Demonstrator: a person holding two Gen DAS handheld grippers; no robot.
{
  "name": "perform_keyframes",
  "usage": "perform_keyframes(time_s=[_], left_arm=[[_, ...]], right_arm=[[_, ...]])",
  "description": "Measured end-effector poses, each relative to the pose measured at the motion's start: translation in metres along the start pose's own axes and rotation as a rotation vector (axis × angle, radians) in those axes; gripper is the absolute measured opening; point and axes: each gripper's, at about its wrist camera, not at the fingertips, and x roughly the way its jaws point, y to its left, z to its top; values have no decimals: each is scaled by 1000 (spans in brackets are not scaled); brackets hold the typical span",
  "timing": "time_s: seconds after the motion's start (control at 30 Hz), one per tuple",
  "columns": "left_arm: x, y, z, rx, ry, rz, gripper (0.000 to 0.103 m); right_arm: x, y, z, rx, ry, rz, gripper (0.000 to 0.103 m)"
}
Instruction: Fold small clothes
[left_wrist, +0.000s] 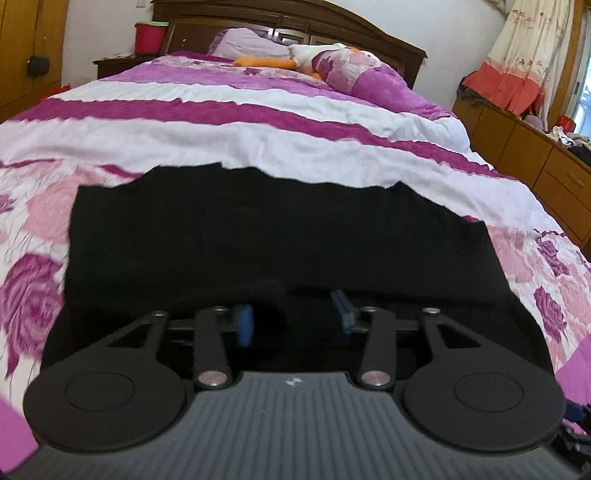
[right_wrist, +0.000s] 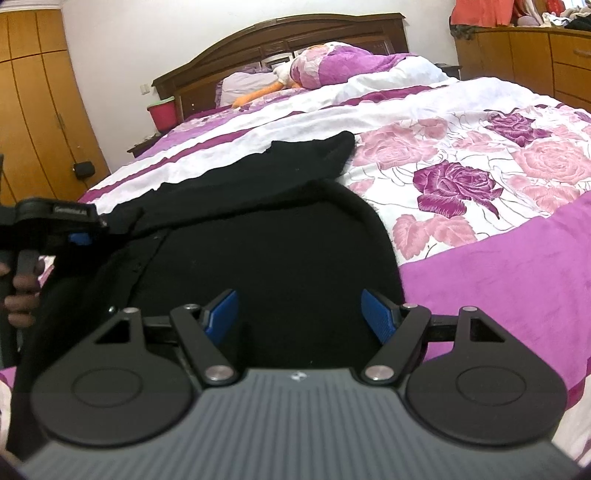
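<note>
The bed (right_wrist: 480, 258) fills both views, its quilt printed with pink and purple roses and crossed by purple bands. The dark wooden headboard (right_wrist: 280, 37) stands at twelve o'clock, with a pillow and a soft toy below it.

A black garment (left_wrist: 258, 240) lies spread flat on the quilt at the near end of the bed, straight ahead of both claws. In the right view its far corner reaches toward one o'clock and a row of small buttons runs along a fold at nine o'clock.

The left claw (left_wrist: 291, 321) hangs low over the cloth with its blue pads apart and nothing between them. The right claw (right_wrist: 299, 314) is spread wider, also empty, over the garment's rounded near edge.

The garment looks light, soft and limp, likely to sag and wrinkle. Pinching a hem or corner with each claw seems best.
</note>
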Motion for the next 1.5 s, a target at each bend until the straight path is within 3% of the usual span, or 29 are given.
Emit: perform_keyframes(time_s=[0.33,0.63,0.83,1.23,1.5], left_arm=[[-46,17,-25,1,41,99,57],[-82,48,-36,-23,27,196,58],[-97,71,-44,-60,17,259,59],[-130,124,-56,-167,20,374,60],[-132,143,-60,-220,15,407,60]], right_arm=[[-7,2,7,16,-7,21,75],[-4,34,26,-31,1,83,75],[10,80,41,-117,20,181,75],[62,210,53,-295,118,455,75],[96,275,48,-414,125,527,75]])
